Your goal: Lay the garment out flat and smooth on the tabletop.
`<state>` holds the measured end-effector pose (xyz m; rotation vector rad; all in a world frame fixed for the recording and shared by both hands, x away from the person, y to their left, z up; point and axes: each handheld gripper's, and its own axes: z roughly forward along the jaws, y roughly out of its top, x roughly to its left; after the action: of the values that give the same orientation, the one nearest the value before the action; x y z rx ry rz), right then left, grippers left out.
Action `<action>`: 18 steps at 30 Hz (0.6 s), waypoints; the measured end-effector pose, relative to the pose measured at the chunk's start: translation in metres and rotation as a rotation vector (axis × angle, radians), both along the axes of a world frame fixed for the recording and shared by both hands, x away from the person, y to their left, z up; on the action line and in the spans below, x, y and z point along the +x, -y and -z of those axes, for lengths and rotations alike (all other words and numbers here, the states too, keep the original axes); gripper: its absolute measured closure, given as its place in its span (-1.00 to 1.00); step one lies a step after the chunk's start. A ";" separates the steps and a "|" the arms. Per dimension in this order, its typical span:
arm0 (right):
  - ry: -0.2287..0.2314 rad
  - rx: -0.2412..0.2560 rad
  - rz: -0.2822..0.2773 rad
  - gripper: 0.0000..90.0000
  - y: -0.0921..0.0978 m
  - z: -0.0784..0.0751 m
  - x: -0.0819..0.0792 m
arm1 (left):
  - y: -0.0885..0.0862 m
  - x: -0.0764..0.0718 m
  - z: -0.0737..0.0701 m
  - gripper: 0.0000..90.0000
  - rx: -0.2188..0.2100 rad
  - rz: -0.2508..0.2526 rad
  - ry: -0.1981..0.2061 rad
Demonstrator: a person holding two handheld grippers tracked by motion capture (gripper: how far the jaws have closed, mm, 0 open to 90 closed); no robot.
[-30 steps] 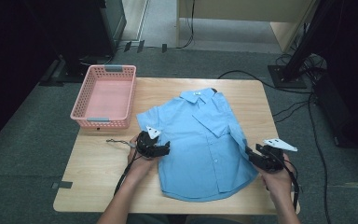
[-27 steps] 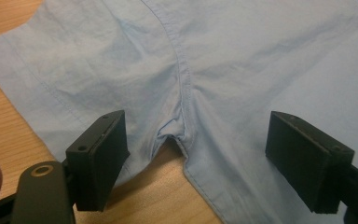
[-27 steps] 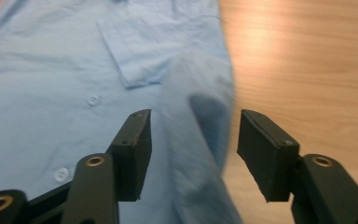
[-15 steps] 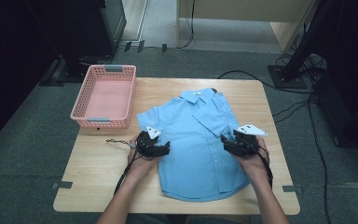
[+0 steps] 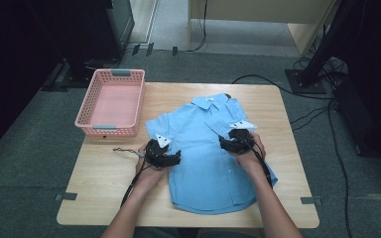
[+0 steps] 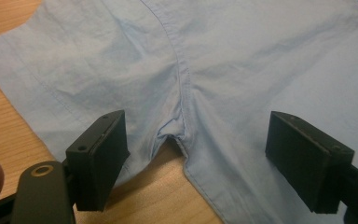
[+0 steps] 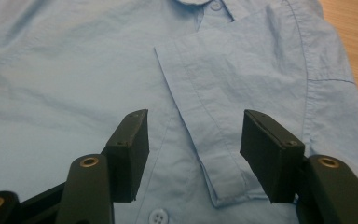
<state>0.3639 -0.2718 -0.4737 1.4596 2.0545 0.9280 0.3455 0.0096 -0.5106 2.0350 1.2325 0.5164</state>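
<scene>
Our right gripper (image 5: pixel 226 142) has carried the right sleeve (image 7: pixel 223 112) in over the shirt (image 5: pixel 206 163) front and let go, jaws open. Our left gripper (image 5: pixel 174 158) waits open at the shirt's left armpit; that sleeve folds next, we judge.

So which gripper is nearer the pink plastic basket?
Left. The left gripper sits at the light blue shirt's near edge, just below the pink plastic basket; the right gripper is across the shirt.
</scene>
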 end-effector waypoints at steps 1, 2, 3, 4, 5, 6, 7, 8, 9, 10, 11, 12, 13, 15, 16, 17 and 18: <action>-0.004 -0.014 0.001 -0.05 -0.002 0.002 0.003 | 0.000 0.000 0.000 -0.52 0.000 0.000 0.000; -0.014 -0.024 0.003 -0.05 -0.004 0.005 0.006 | 0.000 0.000 0.000 -0.52 0.000 0.000 0.000; -0.021 -0.032 0.007 -0.05 -0.006 0.007 0.009 | 0.000 0.000 0.000 -0.52 0.000 0.000 0.000; -0.026 -0.044 0.014 -0.04 -0.007 0.010 0.012 | 0.000 0.000 0.000 -0.52 0.000 0.000 0.000; -0.034 -0.061 0.021 -0.04 -0.008 0.012 0.015 | 0.000 0.000 0.000 -0.52 0.000 0.000 0.000; -0.040 -0.078 0.028 -0.03 -0.008 0.014 0.018 | 0.000 0.000 0.000 -0.52 0.000 0.001 0.000; -0.044 -0.091 0.038 -0.01 -0.008 0.016 0.020 | 0.000 0.000 0.000 -0.52 0.000 0.000 0.000; -0.045 -0.103 0.043 0.01 -0.007 0.019 0.023 | 0.000 0.000 0.000 -0.52 0.000 0.000 0.000; -0.052 -0.118 0.048 0.03 -0.006 0.022 0.025 | 0.000 0.000 0.000 -0.52 0.000 0.001 0.000; -0.064 -0.126 0.047 0.06 -0.005 0.025 0.027 | 0.000 0.000 0.000 -0.52 0.000 0.000 0.000; -0.062 -0.089 0.046 0.13 -0.002 0.026 0.027 | 0.000 0.000 0.000 -0.52 0.000 0.000 0.000; -0.065 -0.058 0.045 0.21 0.000 0.027 0.028 | 0.000 0.000 0.000 -0.52 0.000 0.001 0.000; -0.067 -0.035 0.040 0.34 0.002 0.028 0.028 | 0.000 0.000 0.000 -0.52 0.000 0.001 0.000; -0.063 -0.017 0.018 0.51 0.002 0.028 0.027 | 0.000 0.000 0.000 -0.52 0.000 0.001 0.000; -0.063 -0.022 0.019 0.63 0.002 0.028 0.027 | 0.000 0.000 0.000 -0.52 0.000 0.001 -0.001; -0.065 -0.030 0.023 0.73 0.001 0.027 0.027 | 0.000 0.000 0.000 -0.52 0.000 0.001 -0.001; -0.067 -0.040 0.022 0.83 0.001 0.026 0.027 | 0.000 0.000 0.000 -0.52 0.000 0.001 -0.001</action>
<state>0.3913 -0.2725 -0.4999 1.5081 2.0882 0.8358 0.3454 0.0098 -0.5105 2.0361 1.2317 0.5157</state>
